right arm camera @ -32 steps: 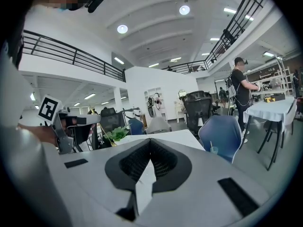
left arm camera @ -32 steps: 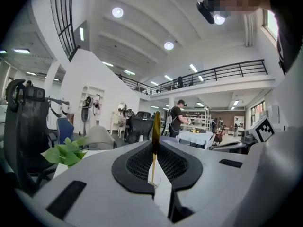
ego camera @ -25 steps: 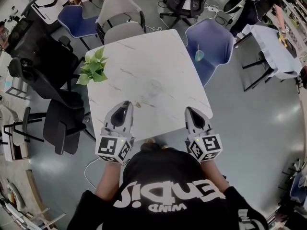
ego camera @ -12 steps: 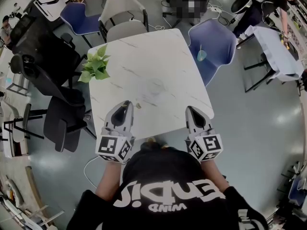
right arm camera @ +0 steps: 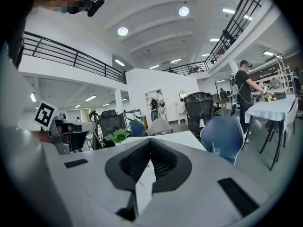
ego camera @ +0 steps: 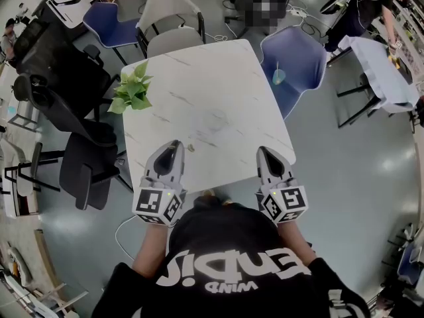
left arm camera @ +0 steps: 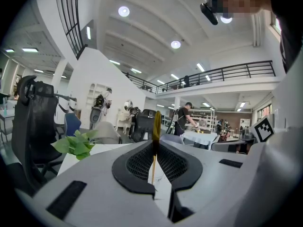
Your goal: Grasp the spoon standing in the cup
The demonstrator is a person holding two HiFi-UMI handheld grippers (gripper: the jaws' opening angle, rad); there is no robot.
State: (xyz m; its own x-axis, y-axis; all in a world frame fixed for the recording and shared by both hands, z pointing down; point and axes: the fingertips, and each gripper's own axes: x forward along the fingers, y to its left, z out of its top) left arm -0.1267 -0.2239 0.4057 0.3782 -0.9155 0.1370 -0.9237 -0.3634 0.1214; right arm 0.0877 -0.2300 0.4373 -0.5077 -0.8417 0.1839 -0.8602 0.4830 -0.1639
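Where the white marble table [ego camera: 212, 78] meets the person's body, two tools sit side by side, well apart, both pointing across the tabletop. Left tool [left arm camera: 156, 143]: jaws drawn narrow, tips all but meeting, nothing gripped. Right tool [right arm camera: 150, 142]: jaws together, empty. Spoon [left arm camera: 155, 124]: yellow-brown, upright, slightly tilted, standing on the table just beyond the left tool's tips and directly in line with them. Its bowl rises above the tips and its thin stem shows through the slit between the jaws, apart from both pads. What it stands in is too clear to make out. From the head view it is only a small brown speck just beside the left tool's tip, on the side toward the right tool. Potted plant [ego camera: 131, 91]: at the table's left edge. Blue chair [ego camera: 295, 58]: beyond the table's far right corner.
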